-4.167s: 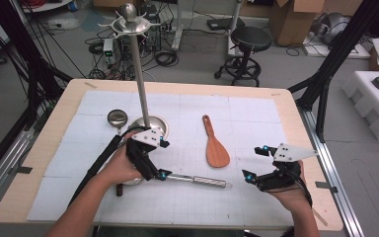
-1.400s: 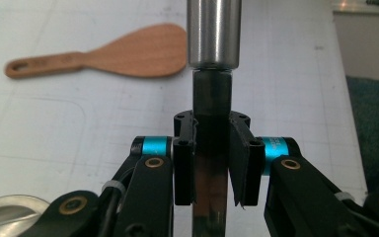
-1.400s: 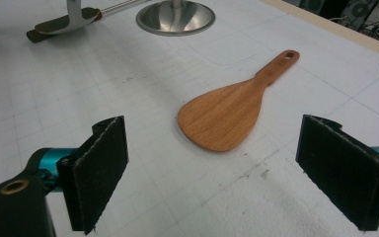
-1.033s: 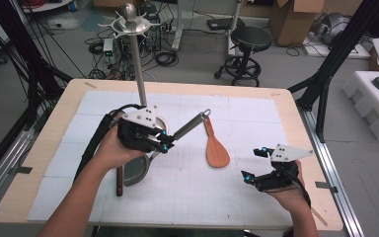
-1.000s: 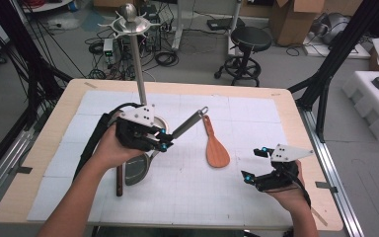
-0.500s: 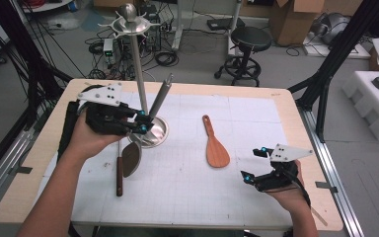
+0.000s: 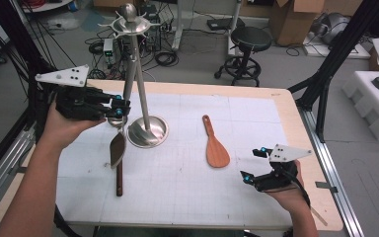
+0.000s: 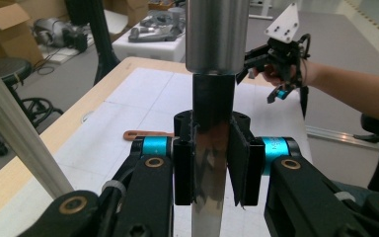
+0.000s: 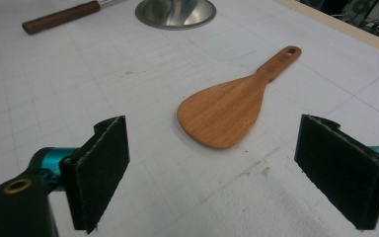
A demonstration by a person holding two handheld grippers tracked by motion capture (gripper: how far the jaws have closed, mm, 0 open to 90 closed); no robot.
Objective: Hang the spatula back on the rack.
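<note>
My left gripper (image 7: 120,108) is shut on a steel utensil (image 7: 130,79), which stands nearly upright beside the pole of the steel hanging stand (image 7: 139,74). In the left gripper view the jaws (image 8: 212,158) clamp the utensil's flat shank (image 8: 211,143), with its round handle (image 8: 214,34) rising above. I cannot see the utensil's working end clearly. A wooden rice paddle (image 7: 216,148) lies mid-table. My right gripper (image 7: 252,163) rests open near the front right. Its jaws (image 9: 217,168) are spread wide just short of the paddle (image 9: 227,108).
A turner with a dark wooden handle (image 7: 119,168) lies on the white mat in front of the stand's round base (image 7: 148,131). The stand's hooks (image 7: 128,15) sit high at the top of the pole. A stool (image 7: 246,44) and boxes stand beyond the table.
My left gripper has moved left and upward with the steel utensil. The utensil's handle has swung from pointing right to nearly upright beside the pole. The right gripper has stayed still.
</note>
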